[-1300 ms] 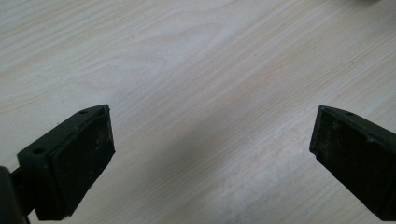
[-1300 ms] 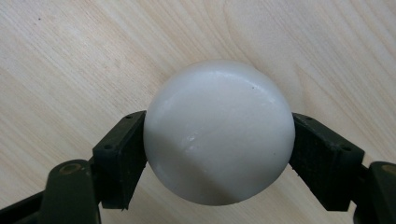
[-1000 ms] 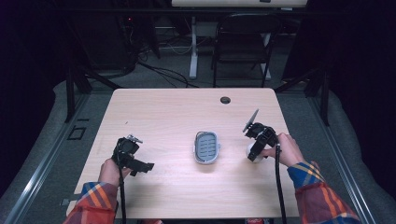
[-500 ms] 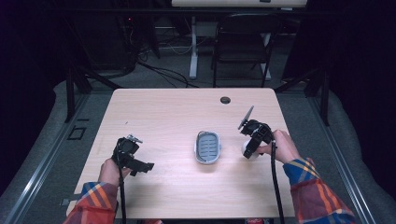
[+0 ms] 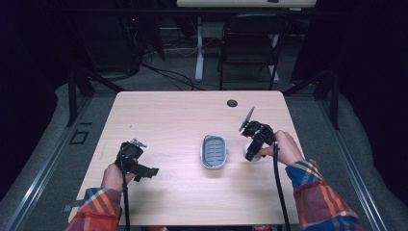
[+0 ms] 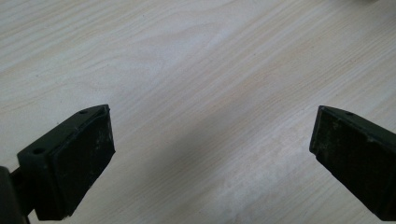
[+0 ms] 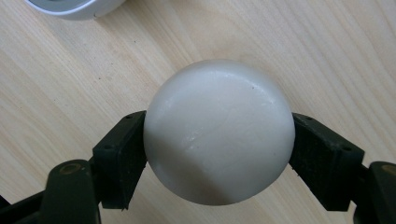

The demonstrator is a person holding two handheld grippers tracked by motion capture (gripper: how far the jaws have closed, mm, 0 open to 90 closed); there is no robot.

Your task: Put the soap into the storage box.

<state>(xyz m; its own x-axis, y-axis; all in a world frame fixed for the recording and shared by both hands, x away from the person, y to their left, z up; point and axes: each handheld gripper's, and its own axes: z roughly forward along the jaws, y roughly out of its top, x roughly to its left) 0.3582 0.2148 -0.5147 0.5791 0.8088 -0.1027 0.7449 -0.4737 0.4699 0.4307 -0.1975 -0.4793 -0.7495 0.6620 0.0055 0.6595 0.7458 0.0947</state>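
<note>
A round white bar of soap (image 7: pixel 218 133) sits between the black jaws of my right gripper (image 7: pixel 219 154), which is shut on it just above the wooden table. In the high view that gripper (image 5: pixel 251 153) hovers right of an oval white soap dish (image 5: pixel 214 151) with a grey ribbed insert; the soap (image 5: pixel 255 153) peeks out white at its tip. The dish's rim (image 7: pixel 74 8) shows at the top left of the right gripper view. My left gripper (image 5: pixel 144 171) rests low over the table's left front, jaws wide apart (image 6: pixel 210 154) with bare wood between them.
The light wooden table (image 5: pixel 173 115) has a round cable hole (image 5: pixel 232 103) near its far edge. A black chair (image 5: pixel 250 43) and a desk leg stand beyond the table. Dark rails run along the floor on both sides.
My right gripper has carried the soap leftward, closer to the dish. The left gripper has stayed where it was.
</note>
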